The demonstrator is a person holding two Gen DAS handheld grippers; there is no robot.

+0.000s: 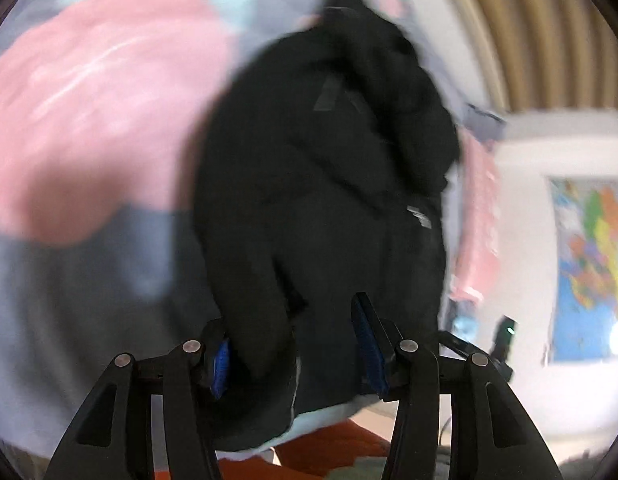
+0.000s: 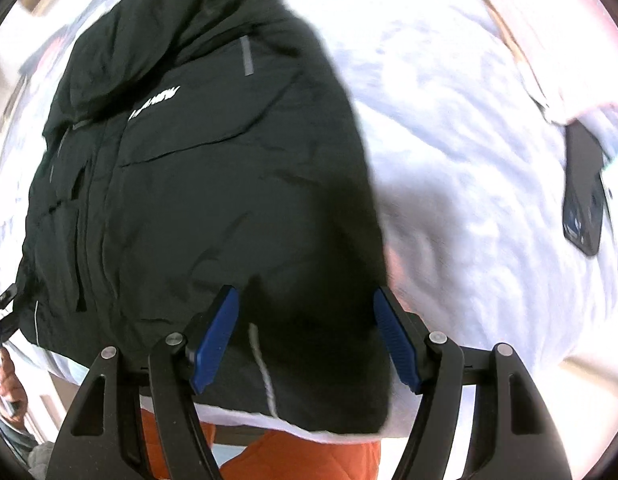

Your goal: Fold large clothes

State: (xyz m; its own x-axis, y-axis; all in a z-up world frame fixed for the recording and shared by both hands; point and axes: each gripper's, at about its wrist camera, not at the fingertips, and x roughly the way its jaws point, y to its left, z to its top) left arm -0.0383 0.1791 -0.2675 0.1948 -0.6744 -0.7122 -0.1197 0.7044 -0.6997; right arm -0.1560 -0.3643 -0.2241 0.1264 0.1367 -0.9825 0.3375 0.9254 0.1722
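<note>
A black padded jacket [image 2: 197, 184] lies front up on the white bedding [image 2: 469, 160], its white lettering showing and its hem near the bed's edge. In the left wrist view the jacket [image 1: 321, 184] is bunched and blurred. A thick fold of it fills the gap in my left gripper [image 1: 295, 356], and the fabric covers part of the left blue pad [image 1: 221, 368]. My right gripper [image 2: 305, 340] points down over the jacket's lower right hem. Both of its blue pads [image 2: 217, 340] show their whole faces, apart from the fabric.
A dark phone [image 2: 585, 192] lies on the bedding at the right. A pink blanket [image 1: 89, 120] sits beyond the jacket. A coloured map [image 1: 593, 268] hangs on the wall. Orange cloth [image 2: 309, 460] is below the bed's edge. A hand [image 2: 9, 380] shows at the far left.
</note>
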